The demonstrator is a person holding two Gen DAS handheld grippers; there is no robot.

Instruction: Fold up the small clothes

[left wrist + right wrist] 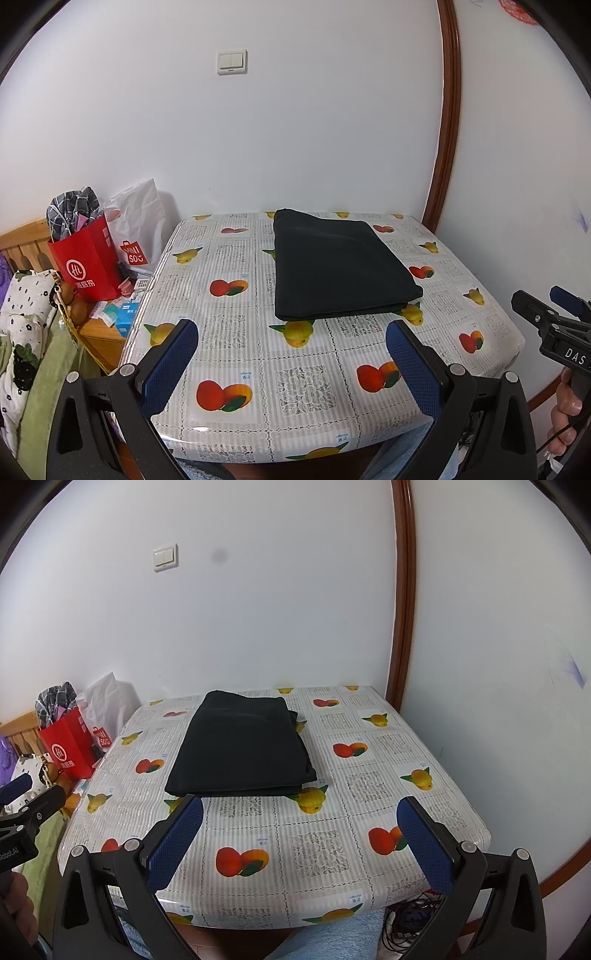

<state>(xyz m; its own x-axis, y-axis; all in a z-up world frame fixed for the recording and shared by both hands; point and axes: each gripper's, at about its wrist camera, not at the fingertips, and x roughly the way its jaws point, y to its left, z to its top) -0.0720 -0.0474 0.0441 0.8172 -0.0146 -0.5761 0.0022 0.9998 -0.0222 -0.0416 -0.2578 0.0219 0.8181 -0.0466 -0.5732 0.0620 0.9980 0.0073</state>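
Looking along the left tool (291, 343), its two blue pads are spread wide and hold nothing; one folded black garment (338, 264) lies toward the far side of the desk (258, 369). One red bag (86, 266) beside one white "MINISO" bag (135, 225). In the right view, the right tool (301, 821) gapes empty too; the garment's layers probably number several.

Left gripper (291, 339) jaws spread wide, blue pads (171, 365) clear of each other, nothing between them, held above the near edge of the table (332, 417), short of it. Right gripper (301, 818) same: wide apart, empty, over the near edge. Both level, pointing across the table toward its far side. Hand (567, 413) wraps right gripper's handle, below table height.
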